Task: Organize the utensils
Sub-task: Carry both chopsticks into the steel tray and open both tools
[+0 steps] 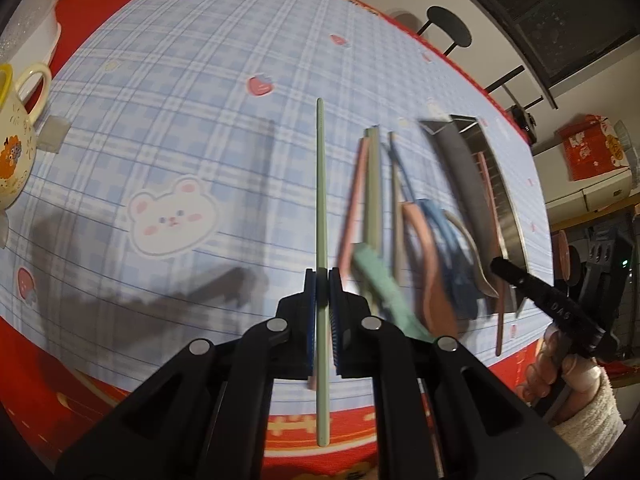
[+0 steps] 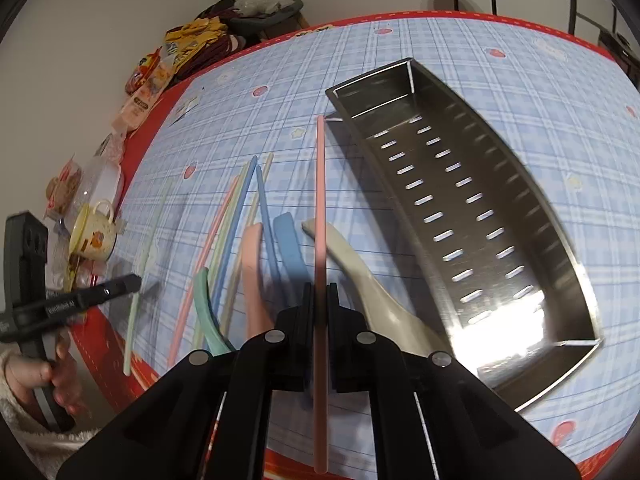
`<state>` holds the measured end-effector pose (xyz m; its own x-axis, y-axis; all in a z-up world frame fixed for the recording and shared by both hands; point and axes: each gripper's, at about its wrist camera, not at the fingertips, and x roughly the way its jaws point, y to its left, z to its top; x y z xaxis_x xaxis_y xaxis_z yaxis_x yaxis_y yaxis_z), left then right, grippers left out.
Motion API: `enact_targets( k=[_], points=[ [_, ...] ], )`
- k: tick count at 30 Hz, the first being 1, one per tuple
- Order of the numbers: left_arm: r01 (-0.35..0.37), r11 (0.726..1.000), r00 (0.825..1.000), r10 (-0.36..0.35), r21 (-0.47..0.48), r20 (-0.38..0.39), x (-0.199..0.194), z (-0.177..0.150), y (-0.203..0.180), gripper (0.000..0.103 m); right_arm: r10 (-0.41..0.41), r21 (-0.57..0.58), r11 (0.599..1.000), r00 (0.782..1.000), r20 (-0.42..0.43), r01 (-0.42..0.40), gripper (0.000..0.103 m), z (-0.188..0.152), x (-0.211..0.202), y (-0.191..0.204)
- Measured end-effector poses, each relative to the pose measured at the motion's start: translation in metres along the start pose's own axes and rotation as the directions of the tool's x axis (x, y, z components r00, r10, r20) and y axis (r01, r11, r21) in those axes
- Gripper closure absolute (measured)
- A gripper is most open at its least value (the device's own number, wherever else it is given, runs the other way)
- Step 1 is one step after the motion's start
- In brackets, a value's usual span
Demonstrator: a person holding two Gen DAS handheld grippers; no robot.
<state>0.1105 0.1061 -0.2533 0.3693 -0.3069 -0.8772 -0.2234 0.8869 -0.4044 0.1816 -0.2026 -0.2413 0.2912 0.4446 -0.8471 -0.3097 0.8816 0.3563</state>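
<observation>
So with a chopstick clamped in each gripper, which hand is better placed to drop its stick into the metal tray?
Probably the right. The right gripper holds the pink chopstick beside the metal tray; the left gripper, with the green chopstick, has the loose utensils between.

Black tool [image 1: 322, 280], silver rivets, fuzzy cream sleeve [image 1: 592, 412]

Green chopstick [image 1: 321, 200]: long, pale, clamped mid-shaft in left tongs [image 1: 322, 276], tip pointing away, off the worktop. Pink chopstick [image 2: 320, 208]: same, in right tongs [image 2: 320, 292]. Loose pile betw. them on blue plaid cloth: pink, green, blue, beige chopsticks fanned out, w/ four spoons – green [image 2: 204, 300], pink [image 2: 254, 264], blue [image 2: 288, 248], beige [image 2: 356, 276]. Steel slotted tray [image 2: 472, 216] just beside the pile, nothing visible inside.
</observation>
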Motion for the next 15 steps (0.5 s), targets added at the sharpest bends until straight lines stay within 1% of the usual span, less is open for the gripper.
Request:
enact_targets(
  k=[4,8,11,15],
  points=[
    [0.031,0.999,0.999,-0.031,-0.006,0.010,-0.001,0.002,-0.024,0.093,-0.006,-0.057,0.998,1.000,-0.003,0.006,0.097,0.004,-0.012,-0.012],
    [0.068,0.998,0.998,-0.068,-0.019,0.011,0.005,0.006,-0.053,0.093,-0.030,-0.122,0.992,1.000,0.002,0.031,0.097,0.012,-0.025,-0.030],
    [0.105,0.993,0.994,-0.105,-0.043,0.004,0.014,0.008,-0.075,0.093,-0.048,-0.156,0.987,0.999,0.007,0.049,0.097,0.022,-0.032,-0.047],
    [0.171,0.981,0.985,-0.172,-0.089,-0.013,0.033,0.013,-0.110,0.093,-0.074,-0.200,0.977,0.997,0.008,0.074,0.097,0.035,-0.034,-0.066]
  ],
)
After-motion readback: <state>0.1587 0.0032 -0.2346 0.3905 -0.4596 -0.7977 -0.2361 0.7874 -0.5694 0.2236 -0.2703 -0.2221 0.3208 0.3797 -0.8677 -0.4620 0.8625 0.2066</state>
